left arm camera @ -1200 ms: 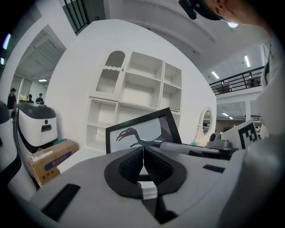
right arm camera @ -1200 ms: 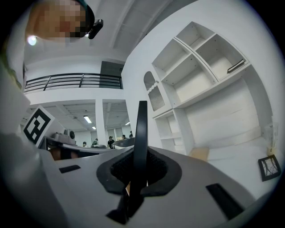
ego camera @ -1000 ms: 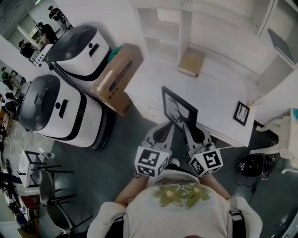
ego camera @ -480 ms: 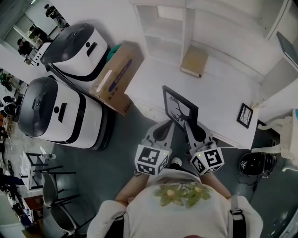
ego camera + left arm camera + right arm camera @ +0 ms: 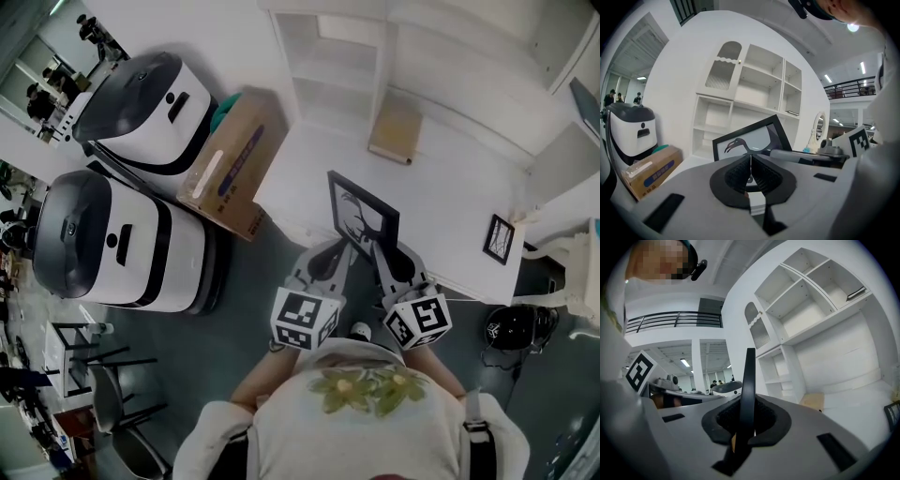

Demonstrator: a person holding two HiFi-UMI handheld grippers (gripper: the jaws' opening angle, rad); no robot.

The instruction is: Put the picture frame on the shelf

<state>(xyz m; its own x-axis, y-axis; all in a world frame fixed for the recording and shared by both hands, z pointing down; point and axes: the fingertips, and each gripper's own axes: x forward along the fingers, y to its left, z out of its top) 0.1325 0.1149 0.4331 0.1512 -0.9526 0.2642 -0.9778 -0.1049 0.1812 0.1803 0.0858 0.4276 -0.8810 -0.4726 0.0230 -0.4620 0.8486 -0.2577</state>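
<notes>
looking down in the head view: the picture frame (image 5: 361,217) stands upright over the near edge of the white tabletop (image 5: 450,178), at 12 o'clock of both claws. its top edge runs from 10 to 4 o'clock. the shelf (image 5: 337,80) lies further off at 12 o'clock, well apart from the frame. the right claw (image 5: 382,255) meets the frame's 5 o'clock end, and the left claw (image 5: 330,258) sits just beside its 7 o'clock end.

left gripper view: the left claw (image 5: 751,161) is pressed together with nothing seen between its pads. the bird-print frame (image 5: 754,138) rises right behind it; touching or not, i cannot tell.

right gripper view: the right claw (image 5: 747,423) pinches the frame (image 5: 749,376) edge-on, a dark strip rising to 12 o'clock. shelf compartments (image 5: 806,310) open at 2 o'clock, so the carry likely goes forward.
</notes>
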